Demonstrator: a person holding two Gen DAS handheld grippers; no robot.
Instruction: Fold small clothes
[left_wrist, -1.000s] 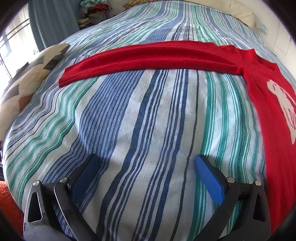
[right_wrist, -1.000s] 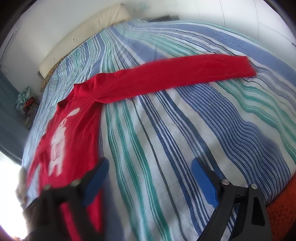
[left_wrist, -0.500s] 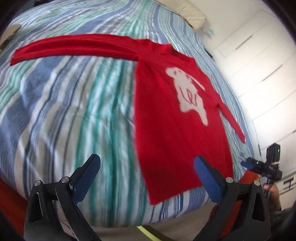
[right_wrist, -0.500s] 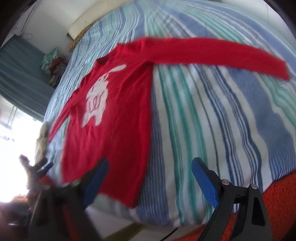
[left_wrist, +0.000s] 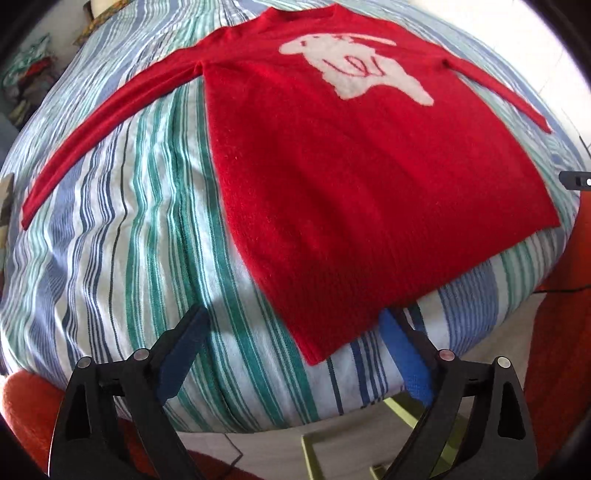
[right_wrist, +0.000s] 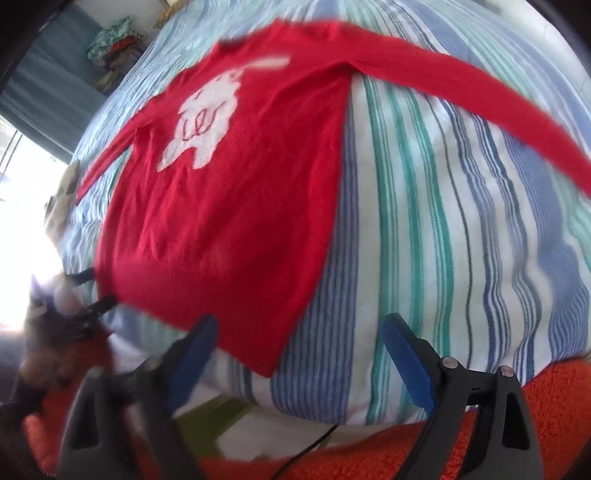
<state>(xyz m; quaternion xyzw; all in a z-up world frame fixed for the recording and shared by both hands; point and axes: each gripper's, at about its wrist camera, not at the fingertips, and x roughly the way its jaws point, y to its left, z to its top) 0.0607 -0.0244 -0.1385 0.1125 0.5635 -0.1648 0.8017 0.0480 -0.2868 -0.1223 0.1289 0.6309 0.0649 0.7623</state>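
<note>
A red long-sleeved sweater (left_wrist: 354, 177) with a white animal print lies flat on the striped bed, sleeves spread out to both sides. It also shows in the right wrist view (right_wrist: 236, 192). My left gripper (left_wrist: 291, 332) is open and empty, just before the sweater's lower left hem corner. My right gripper (right_wrist: 299, 332) is open and empty, just before the lower right hem corner. Neither touches the cloth.
The bed (left_wrist: 122, 258) has a blue, green and white striped cover. An orange rug (right_wrist: 406, 454) lies on the floor below its edge. A pile of clothes (right_wrist: 114, 48) sits far back. The other gripper (right_wrist: 74, 295) shows at the left.
Both views have swung from the sleeves towards the sweater's body and hem. Both grippers have come near the bottom corners. The jaws have stayed open.
</note>
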